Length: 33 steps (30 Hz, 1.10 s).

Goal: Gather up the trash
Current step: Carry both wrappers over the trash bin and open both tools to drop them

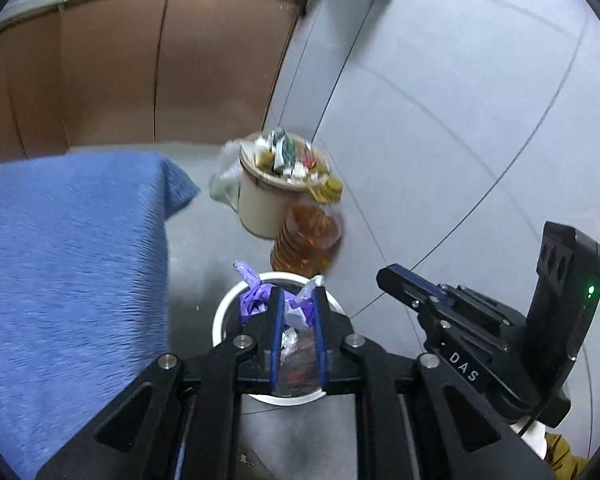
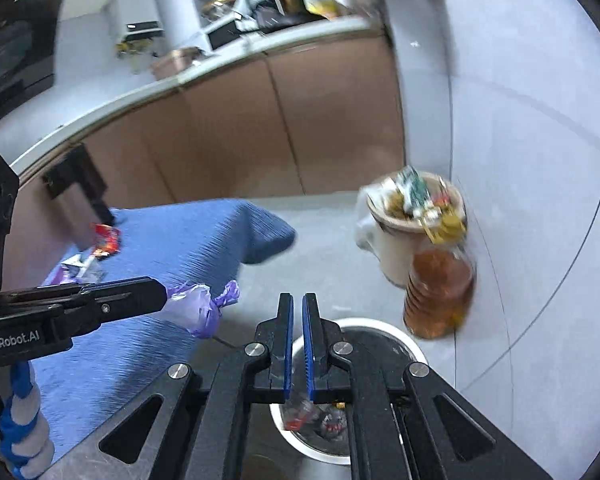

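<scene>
My left gripper [image 1: 298, 294] is shut on a crumpled purple wrapper [image 1: 256, 298] and holds it over the white-rimmed bin [image 1: 224, 312] on the floor. The right wrist view shows the same wrapper [image 2: 198, 306] at the left gripper's tip [image 2: 160, 292], beside the blue-covered table [image 2: 140, 264]. My right gripper [image 2: 298, 300] is shut and empty above the bin [image 2: 380, 326], which holds wrappers [image 2: 312, 418]. It also shows in the left wrist view [image 1: 392, 274]. More wrappers, red [image 2: 106, 240] and purple-white [image 2: 78, 270], lie on the blue cloth.
A beige bin [image 1: 260, 208] overfilled with trash stands on the grey floor by the wall. An amber plastic bottle [image 1: 306, 240] stands beside it, close to the white bin. Brown cabinets [image 1: 140, 72] run behind the table.
</scene>
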Tool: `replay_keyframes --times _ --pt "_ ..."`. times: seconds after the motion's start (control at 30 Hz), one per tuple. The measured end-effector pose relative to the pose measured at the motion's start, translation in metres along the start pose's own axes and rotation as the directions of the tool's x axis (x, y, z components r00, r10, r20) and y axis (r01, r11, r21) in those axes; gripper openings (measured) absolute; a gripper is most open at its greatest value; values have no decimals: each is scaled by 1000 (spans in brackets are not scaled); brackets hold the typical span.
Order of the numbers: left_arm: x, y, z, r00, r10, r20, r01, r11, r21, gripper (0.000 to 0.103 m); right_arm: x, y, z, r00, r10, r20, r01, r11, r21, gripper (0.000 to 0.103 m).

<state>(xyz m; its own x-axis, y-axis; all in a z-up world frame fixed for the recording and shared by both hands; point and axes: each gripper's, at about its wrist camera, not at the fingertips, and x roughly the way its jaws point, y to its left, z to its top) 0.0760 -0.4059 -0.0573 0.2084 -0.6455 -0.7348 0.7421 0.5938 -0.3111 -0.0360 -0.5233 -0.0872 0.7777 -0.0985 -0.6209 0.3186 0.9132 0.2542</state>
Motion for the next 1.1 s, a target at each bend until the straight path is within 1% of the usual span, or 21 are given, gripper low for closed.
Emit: replay_keyframes --times 0.07,0.13,0.2,0.23,0.27,0.3,0.33,0.37,0.4,0.5,0.67,0.83,0.93,1.03,1.07,1.1 --pt "18 4 2 999 -22 -32 21 1000 -15 15 16 -13 -7 999 -12 -33 12 1000 28 5" --pt "30 9 2 998 -30 -48 28 999 -28 20 29 -24 -12 998 -22 -60 25 998 49 6" --pt "38 16 2 998 -43 -56 40 998 -43 31 36 -32 -17 997 -31 -77 36 997 68 6" --pt "40 18 2 997 -50 -58 47 998 -52 34 39 -36 -19 996 -34 -82 41 996 76 6" --pt "42 20 2 997 -58 -60 54 997 -60 38 40 -39 -21 996 -38 -86 45 995 85 6" --pt "42 20 2 996 -60 -61 56 996 -64 44 42 -41 -21 995 -40 -86 48 995 90 11" --pt "43 21 2 996 -59 -60 55 996 -67 46 41 -43 -21 995 -44 -84 52 994 99 20" --pt "45 20 3 996 -60 -59 56 996 -67 46 40 -45 -22 995 -49 -82 57 993 106 23" --pt "44 20 3 996 -62 -58 58 996 -67 46 39 -45 -21 996 -51 -79 60 992 109 24" --pt "40 20 1 997 -63 -50 59 996 -68 46 36 -47 -19 996 -54 -69 62 991 116 25" --pt "16 20 -3 999 -50 -14 49 997 -65 46 25 -39 -17 997 -49 -54 55 993 107 25" --pt "-17 20 -6 999 -9 48 12 998 -63 46 7 -24 -11 999 -29 -23 31 995 91 26" --pt "-43 23 -8 995 20 94 -13 998 -68 46 -10 -9 -4 1000 -16 15 15 997 75 34" --pt "-70 27 -12 989 49 140 -38 996 -77 47 -27 7 5 999 2 54 -4 999 50 37" --pt "-81 28 -14 986 60 158 -48 996 -79 51 -34 15 9 997 10 71 -13 999 38 38" --pt "-89 29 -16 982 74 173 -61 995 -81 54 -39 20 11 996 16 82 -18 999 30 42"
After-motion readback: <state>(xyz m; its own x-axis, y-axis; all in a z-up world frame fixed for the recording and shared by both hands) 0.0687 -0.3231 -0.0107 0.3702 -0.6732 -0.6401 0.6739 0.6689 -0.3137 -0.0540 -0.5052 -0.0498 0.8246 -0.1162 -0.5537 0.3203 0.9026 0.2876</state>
